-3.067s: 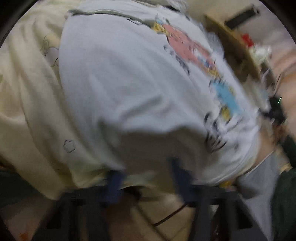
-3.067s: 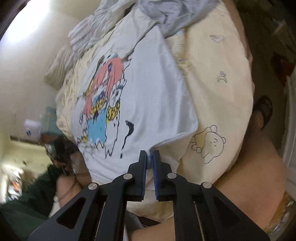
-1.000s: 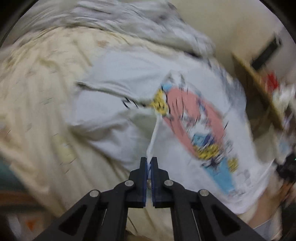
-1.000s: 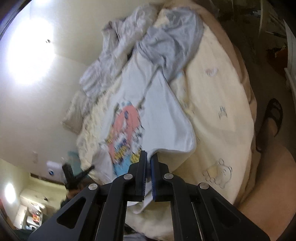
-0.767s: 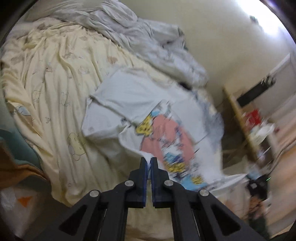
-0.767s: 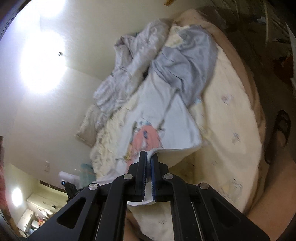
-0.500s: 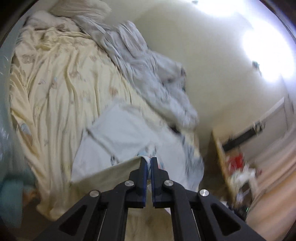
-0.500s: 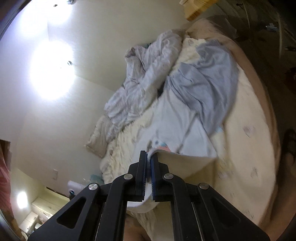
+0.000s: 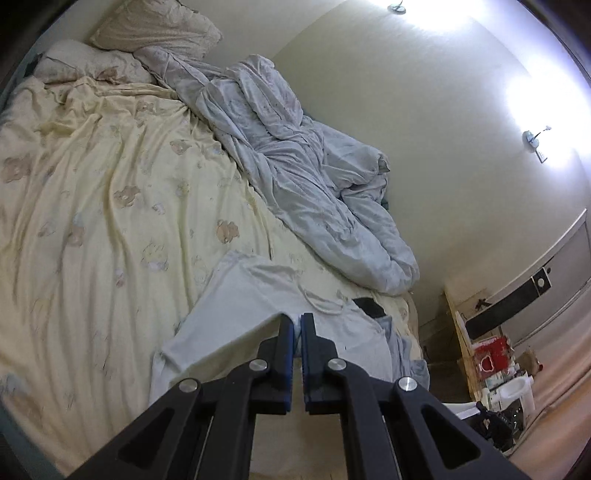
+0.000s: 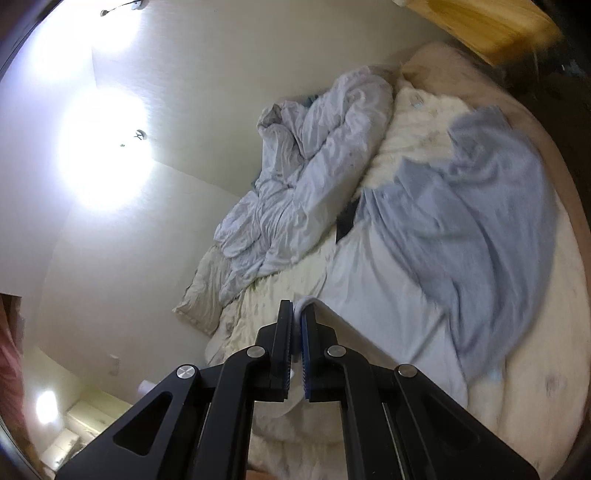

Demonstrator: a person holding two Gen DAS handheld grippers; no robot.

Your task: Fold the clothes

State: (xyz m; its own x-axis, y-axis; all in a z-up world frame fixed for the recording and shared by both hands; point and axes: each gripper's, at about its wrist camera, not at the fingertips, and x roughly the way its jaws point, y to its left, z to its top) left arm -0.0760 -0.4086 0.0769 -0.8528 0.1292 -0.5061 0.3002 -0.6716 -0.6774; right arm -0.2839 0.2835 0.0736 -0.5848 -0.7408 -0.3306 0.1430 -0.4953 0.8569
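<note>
A white T-shirt (image 9: 251,299) lies on the cream bed sheet (image 9: 92,206), its upper part spread flat and its printed side out of sight. My left gripper (image 9: 296,318) is shut on the shirt's hem, and the fabric runs down from the fingers to the left. In the right wrist view the same white T-shirt (image 10: 373,291) stretches away from my right gripper (image 10: 298,308), which is shut on another part of the hem; a fold of cloth curls over the fingertips. Both grippers hold the lower edge raised above the bed.
A crumpled pale grey duvet (image 9: 310,173) is heaped along the wall side. A blue-grey garment (image 10: 480,221) lies beside the shirt. A dark flat object (image 9: 369,306) rests near the collar. Pillows (image 9: 159,31) sit at the head. Wooden shelf with clutter (image 9: 491,354) stands beyond the bed.
Both grippers have lifted the shirt's hem and carried it toward the collar; the cartoon print, visible a second ago, is now hidden under the raised fabric.
</note>
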